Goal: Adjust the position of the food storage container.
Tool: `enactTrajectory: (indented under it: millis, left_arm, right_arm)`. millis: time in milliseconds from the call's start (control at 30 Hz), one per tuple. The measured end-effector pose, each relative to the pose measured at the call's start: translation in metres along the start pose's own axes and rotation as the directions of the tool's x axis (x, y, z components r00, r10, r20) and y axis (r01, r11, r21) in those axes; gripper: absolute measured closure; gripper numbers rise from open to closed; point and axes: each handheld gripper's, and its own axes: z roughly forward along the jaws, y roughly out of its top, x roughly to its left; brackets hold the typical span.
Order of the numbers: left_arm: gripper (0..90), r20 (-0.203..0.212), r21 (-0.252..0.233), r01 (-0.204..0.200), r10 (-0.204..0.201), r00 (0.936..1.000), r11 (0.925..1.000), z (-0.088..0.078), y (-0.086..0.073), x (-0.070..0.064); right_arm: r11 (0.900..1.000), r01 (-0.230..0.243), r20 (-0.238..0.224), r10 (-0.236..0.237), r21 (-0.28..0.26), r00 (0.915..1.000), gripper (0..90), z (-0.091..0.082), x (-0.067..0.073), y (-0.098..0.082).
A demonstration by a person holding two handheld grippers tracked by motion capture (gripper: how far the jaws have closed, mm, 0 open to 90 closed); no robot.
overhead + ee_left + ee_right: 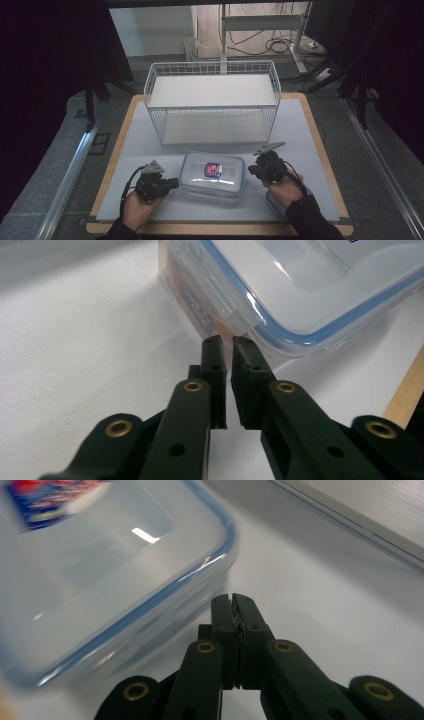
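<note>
A clear plastic container (230, 176) with a blue-rimmed snap lid and a red-and-blue label (213, 170) lies on the white mat near the front. My left gripper (175, 183) is at its left side. In the left gripper view the container (310, 285) is close ahead, and the left gripper (227, 342) has its jaws a narrow slit apart with nothing between them. Their tips are just short of a side latch (225, 300). My right gripper (250, 169) is at the container's right side. In the right gripper view the gripper (233, 600) is shut and empty beside the container (100, 570).
A white wire basket (212, 66) with two shelves stands behind the container, mid-table. The white mat (300, 130) covers a wooden tabletop. A pale bluish flat thing (272, 202) lies partly under the right forearm. Cables and a stand sit on the floor beyond.
</note>
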Motion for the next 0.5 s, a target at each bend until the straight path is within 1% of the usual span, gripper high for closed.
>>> enactTrajectory:
  millis: [33, 100, 233, 267, 300, 333, 433, 500]
  left_arm:
    - [82.9, -0.012, -0.006, -0.001, 0.001, 0.9999, 1.0, -0.001, 0.0, 0.0]
    - [82.3, -0.014, -0.011, -0.001, 0.001, 0.9999, 0.9999, -0.002, 0.0, 0.0]
    - [81.2, -0.015, -0.012, -0.002, 0.002, 0.9999, 0.9999, -0.001, 0.0, 0.001]
    - [81.2, -0.015, -0.012, -0.002, 0.002, 0.9999, 0.9999, -0.001, 0.0, 0.001]
    - [81.2, -0.019, -0.012, -0.006, 0.006, 0.9998, 0.9999, -0.001, 0.0, 0.0]
    - [81.1, -0.019, -0.013, -0.006, 0.005, 0.9998, 0.9999, -0.001, 0.0, 0.0]
    - [80.9, -0.017, -0.011, -0.007, 0.006, 0.9998, 0.9999, -0.001, 0.0, 0.001]
    - [80.9, -0.017, -0.011, -0.007, 0.007, 0.9998, 0.9999, -0.001, 0.0, 0.001]
  right_arm:
    - [1.0, 0.01, -0.019, -0.01, -0.011, 0.9998, 89.2, -0.013, 0.006, -0.009]
    - [1.0, 0.018, -0.031, -0.019, -0.016, 0.9994, 89.3, -0.024, 0.013, -0.02]
    - [1.0, 0.016, -0.062, -0.017, -0.023, 0.9979, 89.3, -0.044, 0.025, -0.046]
    - [1.0, 0.016, -0.062, -0.017, -0.023, 0.9979, 89.3, -0.044, 0.025, -0.046]
    - [0.999, 0.025, -0.079, -0.028, -0.031, 0.9965, 89.3, -0.054, 0.032, -0.058]
    - [0.999, 0.028, -0.087, -0.031, -0.032, 0.9958, 89.3, -0.059, 0.034, -0.063]
    - [1.0, 0.019, -0.112, -0.022, -0.023, 0.9935, 89.3, -0.069, 0.041, -0.08]
    - [1.0, 0.013, -0.136, -0.013, -0.001, 0.9907, 89.3, -0.07, 0.045, -0.091]
